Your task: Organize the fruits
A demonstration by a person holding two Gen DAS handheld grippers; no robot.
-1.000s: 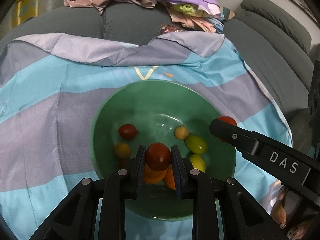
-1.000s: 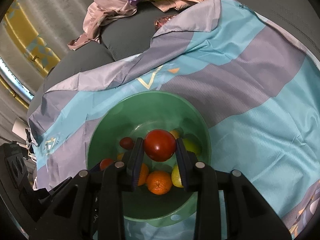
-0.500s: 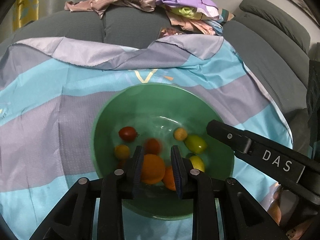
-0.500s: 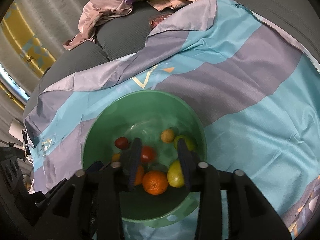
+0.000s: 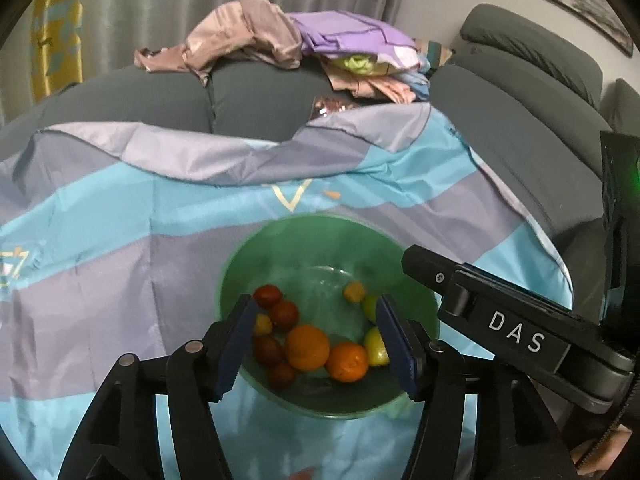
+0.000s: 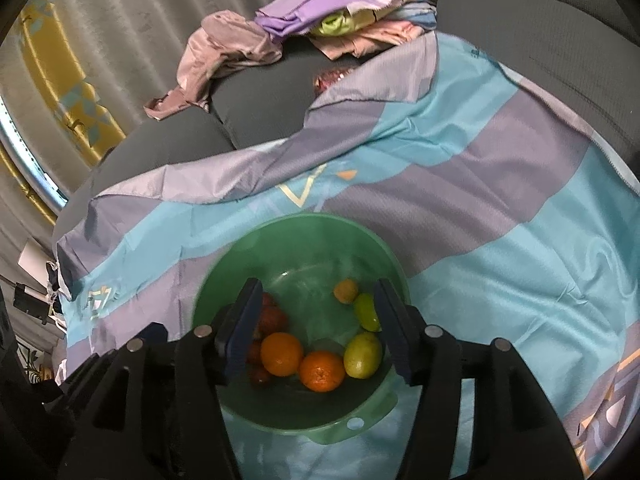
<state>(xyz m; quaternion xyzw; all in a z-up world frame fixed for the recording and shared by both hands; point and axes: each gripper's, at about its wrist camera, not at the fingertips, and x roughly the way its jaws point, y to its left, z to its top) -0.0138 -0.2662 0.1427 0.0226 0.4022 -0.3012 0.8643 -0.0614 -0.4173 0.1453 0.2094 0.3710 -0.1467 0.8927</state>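
A green bowl point(image 5: 320, 240) sits on a blue and grey striped cloth point(image 5: 100, 220); it also shows in the right wrist view point(image 6: 296, 240). It holds two oranges point(image 5: 307, 346), several dark red fruits point(image 5: 283, 314), yellow-green fruits point(image 6: 362, 355) and a small yellow one point(image 6: 346, 290). My left gripper point(image 5: 316, 340) is open and empty above the bowl. My right gripper point(image 6: 318, 332) is open and empty above the bowl too; its black body point(image 5: 516, 332) shows at the right of the left wrist view.
The cloth point(image 6: 500, 200) covers a grey sofa point(image 5: 256, 96). A heap of pink and purple clothes point(image 5: 288, 40) lies on the sofa back. Curtains point(image 6: 100, 40) hang behind.
Both grippers have let go of their red fruits, which now lie in the bowl. Both sets of jaws have opened wide and pulled up and back from the bowl.
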